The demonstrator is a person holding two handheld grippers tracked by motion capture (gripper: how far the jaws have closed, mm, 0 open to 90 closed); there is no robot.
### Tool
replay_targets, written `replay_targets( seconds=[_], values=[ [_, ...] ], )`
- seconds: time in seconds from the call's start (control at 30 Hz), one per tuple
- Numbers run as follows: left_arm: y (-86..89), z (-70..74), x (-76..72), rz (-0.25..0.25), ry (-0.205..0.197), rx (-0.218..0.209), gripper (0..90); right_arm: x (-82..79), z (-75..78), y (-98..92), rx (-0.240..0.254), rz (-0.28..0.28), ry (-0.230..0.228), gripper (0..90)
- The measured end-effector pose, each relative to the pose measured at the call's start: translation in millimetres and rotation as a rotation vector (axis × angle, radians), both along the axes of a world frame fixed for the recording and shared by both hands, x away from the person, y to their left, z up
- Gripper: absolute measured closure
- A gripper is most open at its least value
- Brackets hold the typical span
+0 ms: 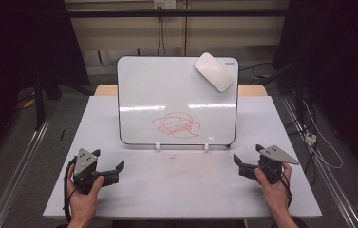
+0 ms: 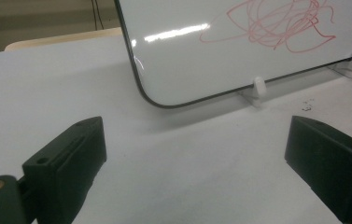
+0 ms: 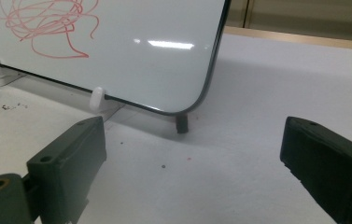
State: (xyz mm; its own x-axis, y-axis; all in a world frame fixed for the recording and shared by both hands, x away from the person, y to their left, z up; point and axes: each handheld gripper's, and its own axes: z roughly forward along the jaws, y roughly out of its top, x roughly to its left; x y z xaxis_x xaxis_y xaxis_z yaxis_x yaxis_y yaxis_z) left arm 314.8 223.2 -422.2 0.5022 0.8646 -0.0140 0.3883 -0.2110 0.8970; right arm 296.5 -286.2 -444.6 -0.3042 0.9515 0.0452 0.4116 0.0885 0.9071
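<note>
Left hand-held gripper (image 1: 110, 167): held in the person's left hand (image 1: 84, 192) in front of the whiteboard's lower left corner, jaws spread wide with nothing between them, resting low over the desk.
Right hand-held gripper (image 1: 247, 161): held in the right hand (image 1: 274, 187) in front of the whiteboard's lower right corner, jaws likewise wide apart and empty, pointing toward the board.
Whiteboard (image 1: 167, 90): propped up, leaning back, at the far middle of the desk, standing on two small white clips (image 1: 158, 146); both grippers are near it but apart from it.
Red scribble (image 1: 173, 124): a tangle of marker lines on the whiteboard's lower middle.
White eraser (image 1: 214, 71): an oval pad stuck at the whiteboard's upper right corner, tilted.
Desk (image 1: 176, 190): white top, with faint specks in front of the whiteboard.
</note>
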Motion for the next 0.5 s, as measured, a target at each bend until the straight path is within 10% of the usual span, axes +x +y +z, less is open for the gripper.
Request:
replay_targets(
  seconds=[0.5],
  values=[
    [-0.4,-0.2,0.6,-0.009,0.006,0.006,5.6,4.0,0.7,4.4,-0.014,0.012,0.0,6.7]
  ],
)
